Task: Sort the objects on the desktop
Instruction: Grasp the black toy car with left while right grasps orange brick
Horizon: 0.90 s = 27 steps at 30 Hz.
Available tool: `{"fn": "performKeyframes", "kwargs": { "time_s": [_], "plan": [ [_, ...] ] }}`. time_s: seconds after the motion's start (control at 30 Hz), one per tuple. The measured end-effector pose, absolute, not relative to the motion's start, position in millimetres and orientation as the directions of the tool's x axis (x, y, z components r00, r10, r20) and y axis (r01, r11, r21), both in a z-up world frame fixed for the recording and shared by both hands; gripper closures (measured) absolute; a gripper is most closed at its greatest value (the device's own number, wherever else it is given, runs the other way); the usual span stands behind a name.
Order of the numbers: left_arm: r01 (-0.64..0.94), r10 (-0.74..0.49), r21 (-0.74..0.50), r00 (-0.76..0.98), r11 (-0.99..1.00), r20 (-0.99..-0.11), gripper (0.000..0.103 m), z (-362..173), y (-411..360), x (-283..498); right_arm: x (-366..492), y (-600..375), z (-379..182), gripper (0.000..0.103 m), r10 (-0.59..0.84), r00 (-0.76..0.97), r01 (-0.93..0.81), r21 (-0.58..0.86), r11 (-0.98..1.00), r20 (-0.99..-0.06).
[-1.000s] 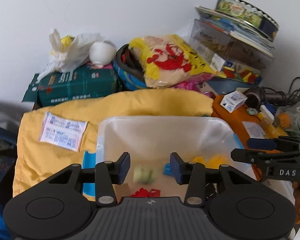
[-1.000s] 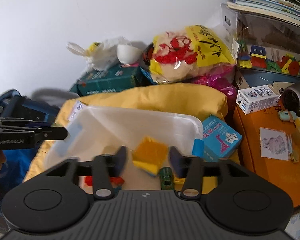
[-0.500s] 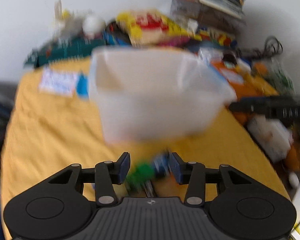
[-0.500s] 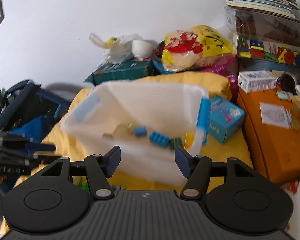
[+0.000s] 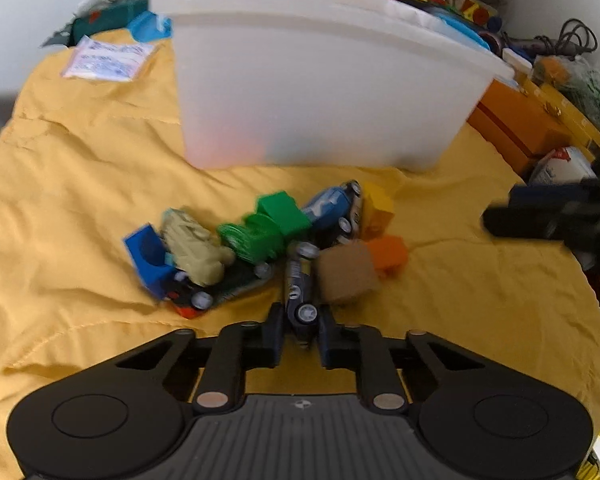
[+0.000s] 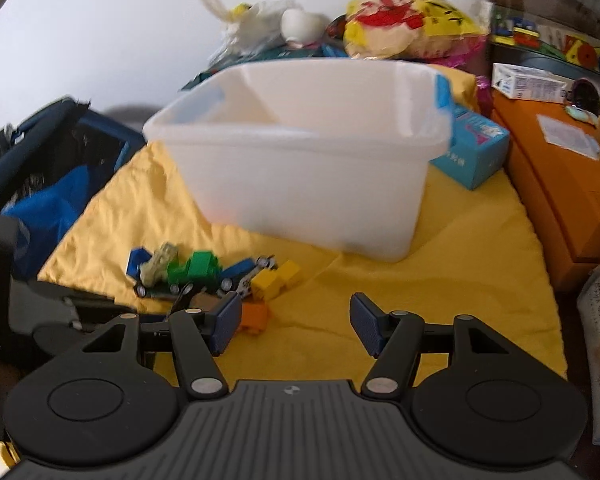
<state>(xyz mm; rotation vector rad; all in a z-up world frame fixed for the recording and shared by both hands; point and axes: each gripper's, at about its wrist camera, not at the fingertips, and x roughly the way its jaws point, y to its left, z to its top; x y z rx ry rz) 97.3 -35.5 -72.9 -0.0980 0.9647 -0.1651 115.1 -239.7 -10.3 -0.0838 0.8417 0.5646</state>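
Down on the yellow cloth [image 5: 80, 184], the left gripper [image 5: 300, 334] pinches the end of a dark blue toy car [image 5: 299, 280] between nearly closed fingers. That car lies at the near edge of a toy pile: a green truck [image 5: 266, 224], a beige car [image 5: 194, 246], a blue block [image 5: 148, 258], a tan block [image 5: 346, 272], an orange block [image 5: 388, 254]. Beyond stands the white plastic bin [image 5: 320, 92]. The right gripper [image 6: 294, 326] hangs spread wide over bare cloth, just right of the pile.
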Motion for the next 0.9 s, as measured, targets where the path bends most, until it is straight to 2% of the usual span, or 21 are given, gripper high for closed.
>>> {"fn": "performKeyframes", "kwargs": {
  "time_s": [0.23, 0.53, 0.57, 0.63, 0.9],
  "plan": [
    [0.075, -0.174, -0.16, 0.578, 0.984, -0.797, 0.086, -63.4, -18.5, 81.2, 114.6, -208.0, -45.1, 0.042, 0.397, 0.501, -0.542, 0.079, 0.837, -0.769],
    [0.053, -0.172, -0.176, 0.598, 0.983, -0.782, 0.086, -52.1, -7.6, 65.0, 123.2, -183.1, -67.6, 0.045, 0.384, 0.497, -0.519, 0.088, 0.85, -0.778],
    [0.051, -0.172, -0.178, 0.6, 0.983, -0.781, 0.086, -51.2, -7.0, 64.2, 123.7, -180.9, -69.0, 0.048, 0.383, 0.496, -0.521, 0.086, 0.849, -0.779],
    [0.046, -0.171, -0.18, 0.603, 0.983, -0.779, 0.086, -49.3, -5.8, 63.1, 124.1, -176.4, -72.0, 0.065, 0.391, 0.485, -0.538, 0.086, 0.839, -0.782],
    [0.068, -0.193, -0.194, 0.636, 0.979, -0.747, 0.086, -30.3, -9.5, 65.8, 115.4, -197.3, -53.6, 0.065, 0.415, 0.504, -0.534, 0.105, 0.839, -0.757]
  ]
}}
